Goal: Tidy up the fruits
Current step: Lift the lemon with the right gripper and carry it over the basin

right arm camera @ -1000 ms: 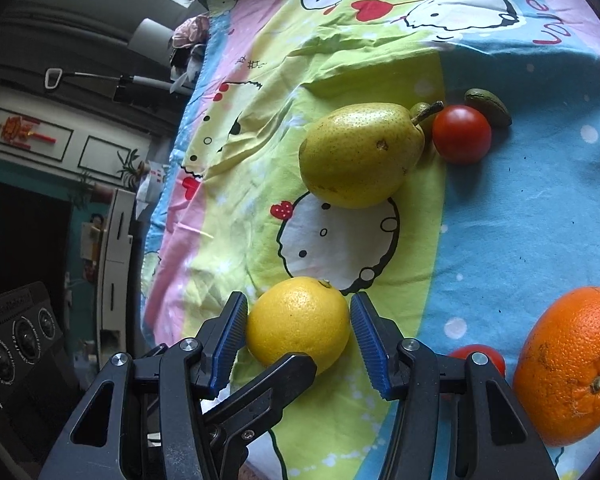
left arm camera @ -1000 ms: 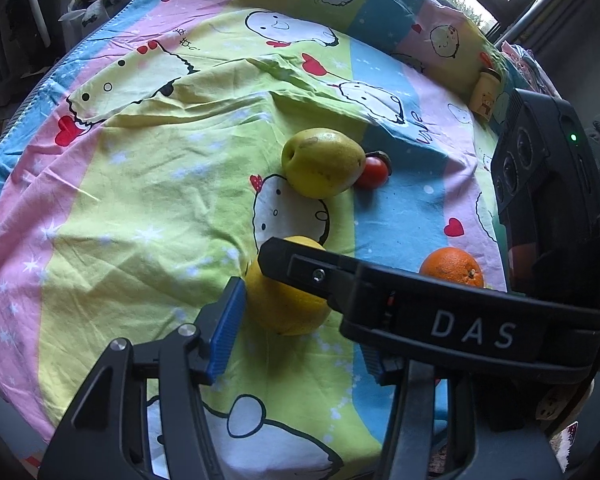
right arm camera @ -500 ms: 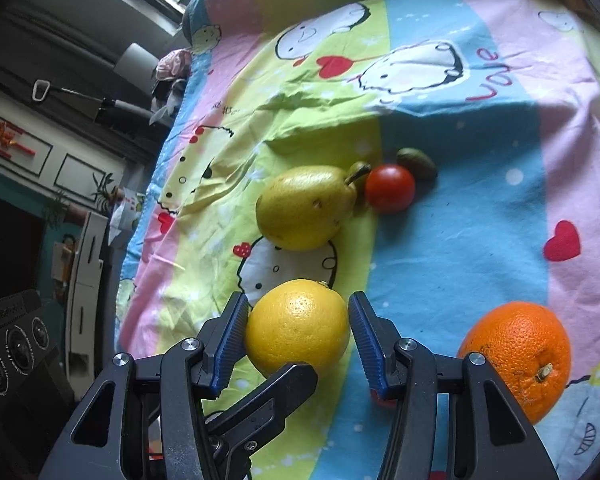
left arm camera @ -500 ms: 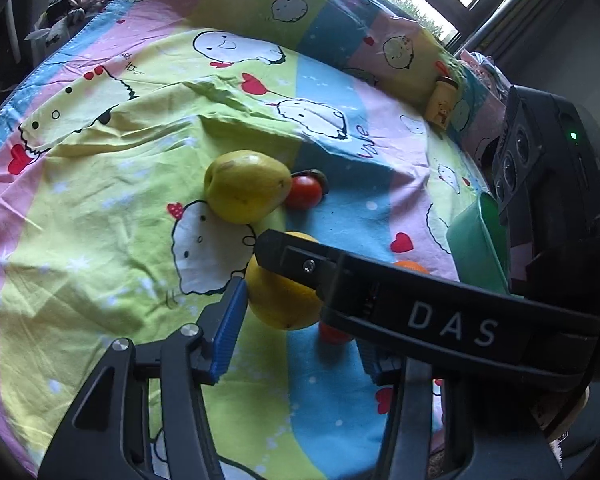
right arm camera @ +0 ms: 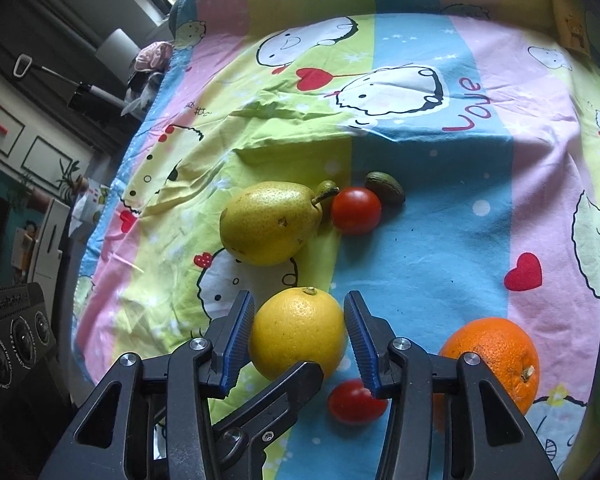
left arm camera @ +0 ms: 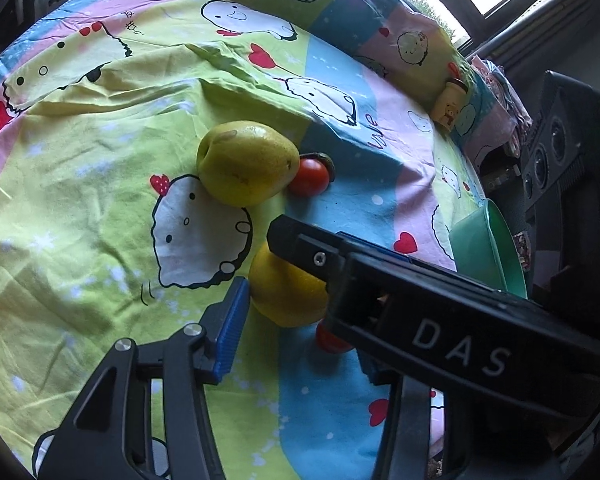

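- Right gripper [right arm camera: 298,300]: blue ribbed pads [right arm camera: 240,336] flush against both sides of a round yellow citrus fruit [right arm camera: 298,332], jaws just closed further onto it.
- Left gripper [left arm camera: 300,312]: jaws just narrowed but apart, pressing on nothing; far finger hidden behind the other tool.
- Citrus low on a cartoon-print cotton bedsheet [right arm camera: 420,240], between a speckled green pear [right arm camera: 270,228] and a bright round orange [right arm camera: 496,356].
- Small red tomato [right arm camera: 354,402] just beside it.
- Likely firm, fairly heavy, with a waxy peel; best held across the widest middle, with moderate squeeze.
- Pale green plastic bowl [left arm camera: 488,248] at the sheet's edge.
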Motion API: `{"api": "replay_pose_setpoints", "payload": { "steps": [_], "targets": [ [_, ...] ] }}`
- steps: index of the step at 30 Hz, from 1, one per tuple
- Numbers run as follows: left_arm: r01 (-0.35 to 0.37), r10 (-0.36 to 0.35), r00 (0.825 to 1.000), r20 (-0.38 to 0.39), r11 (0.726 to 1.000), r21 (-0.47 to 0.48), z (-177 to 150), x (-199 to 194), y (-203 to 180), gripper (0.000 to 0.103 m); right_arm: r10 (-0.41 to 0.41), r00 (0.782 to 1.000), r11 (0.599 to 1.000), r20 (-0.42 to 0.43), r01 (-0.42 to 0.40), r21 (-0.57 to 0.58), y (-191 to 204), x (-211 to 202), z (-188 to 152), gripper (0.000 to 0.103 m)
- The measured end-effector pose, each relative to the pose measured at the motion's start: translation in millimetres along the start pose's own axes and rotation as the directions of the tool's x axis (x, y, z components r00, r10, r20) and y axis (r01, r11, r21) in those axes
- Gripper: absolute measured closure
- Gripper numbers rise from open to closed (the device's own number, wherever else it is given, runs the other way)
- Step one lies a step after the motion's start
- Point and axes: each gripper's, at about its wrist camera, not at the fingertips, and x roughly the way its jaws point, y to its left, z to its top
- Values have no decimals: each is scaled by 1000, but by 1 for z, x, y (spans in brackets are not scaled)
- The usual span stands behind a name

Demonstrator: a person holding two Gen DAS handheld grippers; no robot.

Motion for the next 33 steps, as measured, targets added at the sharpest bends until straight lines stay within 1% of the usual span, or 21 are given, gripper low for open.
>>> {"api": "replay_pose_setpoints", "payload": {
  "steps": [3, 6, 13, 20, 22, 28, 33],
  "targets": [
    [-10, 10, 1000, 1, 1000, 3, -1, 1, 0, 55, -2, 1000, 1000, -9, 2, -16, 1, 2, 0, 53],
    [2, -2, 1000, 0, 1000, -12, 0, 1, 3, 55, -1, 1000, 1000, -10, 1, -19, 1, 2, 0, 53],
    [41, -41, 999, -10, 999, -15, 0, 5, 8, 53, -13, 1000, 999, -18, 12, -40, 3, 4, 0, 53],
    [33, -33, 999, -3, 999, -4, -1, 4, 5, 53, -6, 1000, 999, -12, 5, -53, 3, 3, -1, 53],
    [19, -19, 1000, 6, 1000, 3, -1, 2, 4, 53, 6, 1000, 999, -7, -7, -46, 3, 3, -1, 53],
    [4, -7, 998, 64, 999, 40, -1, -9, -3, 54, 40, 998, 998, 51, -37, -47, 5, -9, -3, 52],
    [-3, -11, 989, 146, 995, 97, -3, -23, -19, 54, 64, 988, 996, 143, -55, -63, 6, -33, -5, 52]
  ]
}}
